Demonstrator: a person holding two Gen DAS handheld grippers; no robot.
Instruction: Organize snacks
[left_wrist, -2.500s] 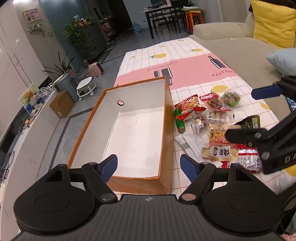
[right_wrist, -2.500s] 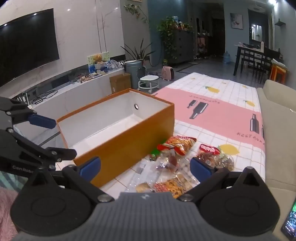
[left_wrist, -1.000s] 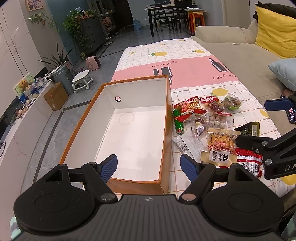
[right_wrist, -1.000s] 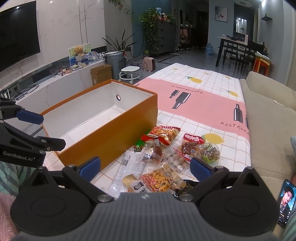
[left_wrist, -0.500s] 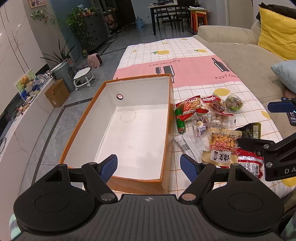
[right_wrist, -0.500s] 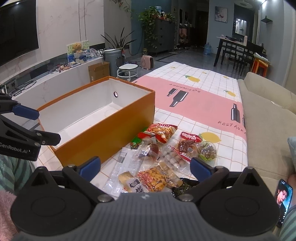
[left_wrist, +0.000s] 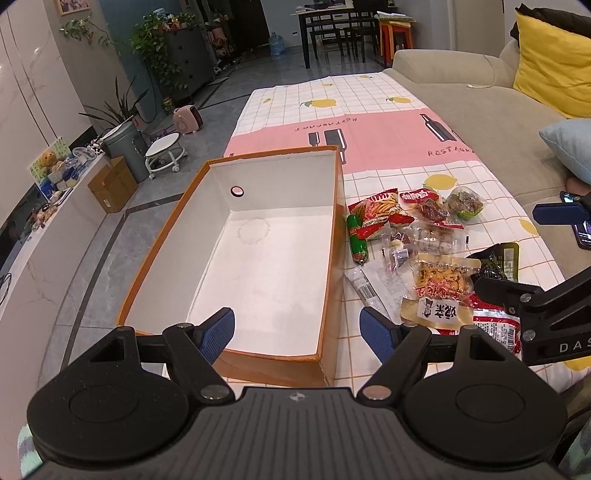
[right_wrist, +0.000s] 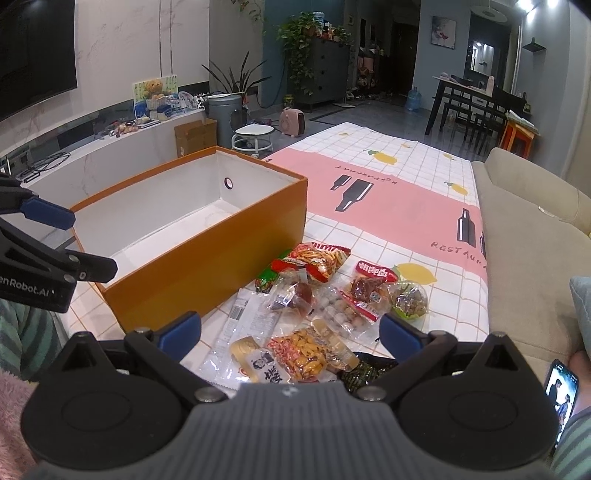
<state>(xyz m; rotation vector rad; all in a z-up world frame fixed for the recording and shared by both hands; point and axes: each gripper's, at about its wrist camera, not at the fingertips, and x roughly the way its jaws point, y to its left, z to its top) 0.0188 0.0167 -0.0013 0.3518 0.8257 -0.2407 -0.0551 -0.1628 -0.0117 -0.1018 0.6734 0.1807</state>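
Observation:
An orange box (left_wrist: 329, 258) (right_wrist: 207, 254) with a white, empty inside stands on the patterned tablecloth (left_wrist: 369, 129). To its right lies a pile of snack packets: a red chips bag (left_wrist: 376, 214) (right_wrist: 321, 258), a green sausage (left_wrist: 356, 240), a clear bag of small balls (right_wrist: 340, 310), an orange cracker pack (left_wrist: 441, 282) (right_wrist: 303, 350) and a red packet (left_wrist: 495, 328). My left gripper (left_wrist: 297, 332) hangs open over the box's near end. Above the near packets my right gripper (right_wrist: 290, 332) is open, holding nothing.
A beige sofa (left_wrist: 461, 74) with a yellow cushion (left_wrist: 550, 59) runs along the right of the table. A phone (right_wrist: 561, 387) lies at the right edge. A white TV bench (right_wrist: 110, 147), bin, stool and plants stand on the left; a dining table (left_wrist: 340, 22) is far back.
Both grippers have drawn back and risen a little, so more of the box and snack pile shows. Both stay open and nothing on the table has moved.

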